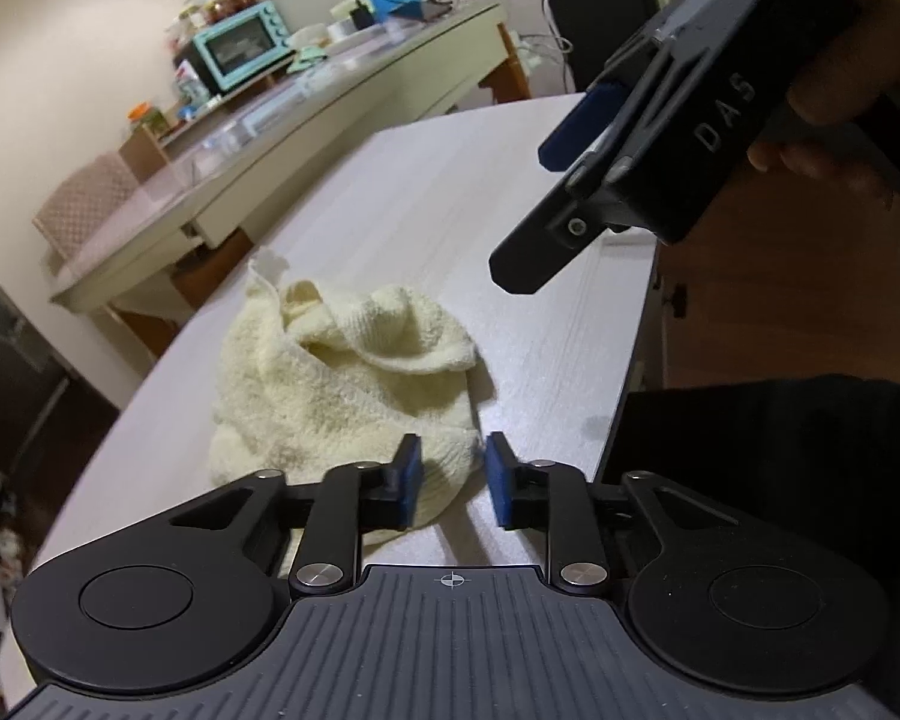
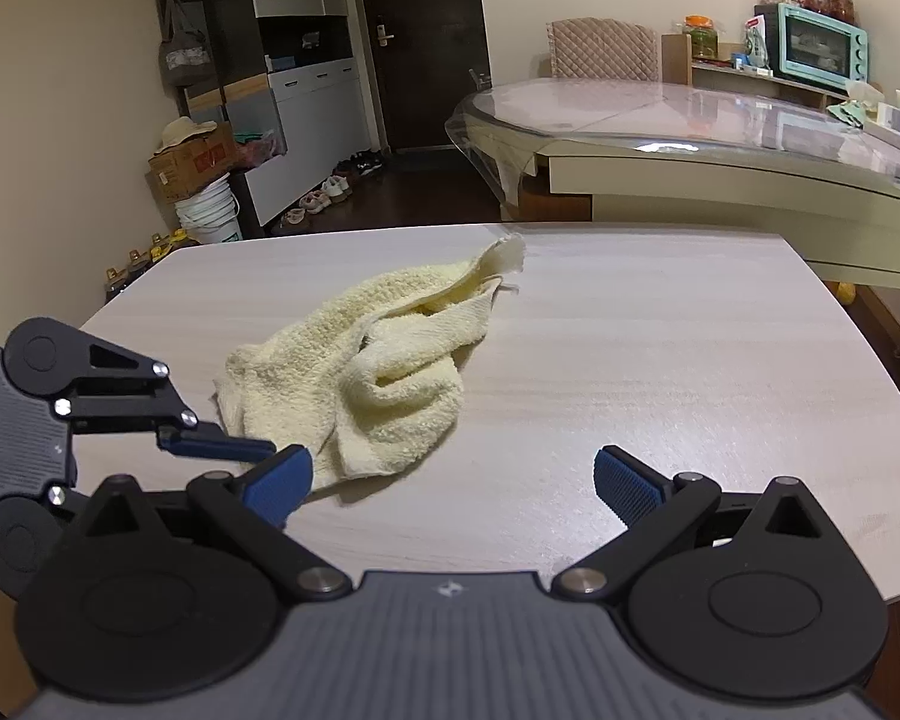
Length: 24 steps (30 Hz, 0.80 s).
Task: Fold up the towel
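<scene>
- Left gripper (image 1: 448, 480): jaws partly parted, nothing between the pads, low at the near edge of the towel (image 1: 342, 384), one blue pad over the cloth and the other beside it on bare wood.
- Right gripper (image 2: 453, 483): spread wide and empty, held above the table (image 2: 660, 348), well clear of the cloth; from the left wrist view seen high and to the right, tilted downward.
- Towel: pale yellow terry, crumpled in a loose heap near the middle of the table, one frayed corner (image 2: 504, 255) sticking out on the far side.
- Step in hand, judged: the very start, reaching for a first grip; no fold made yet.
- Next move likely calls for closing on the near hem, bringing the other gripper to a second corner, then lifting and spreading flat before any fold.
- Beyond: a glass-topped table (image 2: 660, 120) and a teal toaster oven (image 2: 822, 54).
</scene>
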Available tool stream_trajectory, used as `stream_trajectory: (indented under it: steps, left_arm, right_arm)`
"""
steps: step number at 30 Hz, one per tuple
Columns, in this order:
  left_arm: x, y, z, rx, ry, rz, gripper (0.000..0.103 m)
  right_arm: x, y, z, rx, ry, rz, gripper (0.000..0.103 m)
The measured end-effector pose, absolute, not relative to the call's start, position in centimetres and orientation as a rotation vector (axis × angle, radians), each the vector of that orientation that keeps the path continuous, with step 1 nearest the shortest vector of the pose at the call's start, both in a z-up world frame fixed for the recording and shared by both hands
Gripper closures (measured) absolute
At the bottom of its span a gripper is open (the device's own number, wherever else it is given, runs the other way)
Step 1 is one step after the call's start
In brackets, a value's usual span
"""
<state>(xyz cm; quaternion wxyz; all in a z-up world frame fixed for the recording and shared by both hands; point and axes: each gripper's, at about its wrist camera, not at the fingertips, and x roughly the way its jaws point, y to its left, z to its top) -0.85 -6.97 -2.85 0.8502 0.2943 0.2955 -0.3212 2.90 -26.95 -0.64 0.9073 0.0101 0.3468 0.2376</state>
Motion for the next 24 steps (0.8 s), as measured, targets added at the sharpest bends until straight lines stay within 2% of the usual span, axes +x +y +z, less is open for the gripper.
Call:
stream_trajectory:
  steps: [7, 19, 24]
  left_arm:
    - [0.2, -5.9, -2.4, 0.519, 0.676, -0.711, 0.093]
    - [0.4, -6.0, -2.5, 0.511, 0.669, -0.715, 0.089]
    - [0.4, -5.9, -2.6, 0.502, 0.677, -0.721, 0.097]
  right_arm:
    - [3.0, -26.8, -0.8, 0.023, 0.719, 0.5, 0.002]
    - [3.4, -26.5, -1.2, 0.026, 0.727, 0.499, 0.001]
    - [3.4, -26.2, -1.3, 0.024, 0.726, 0.508, 0.001]
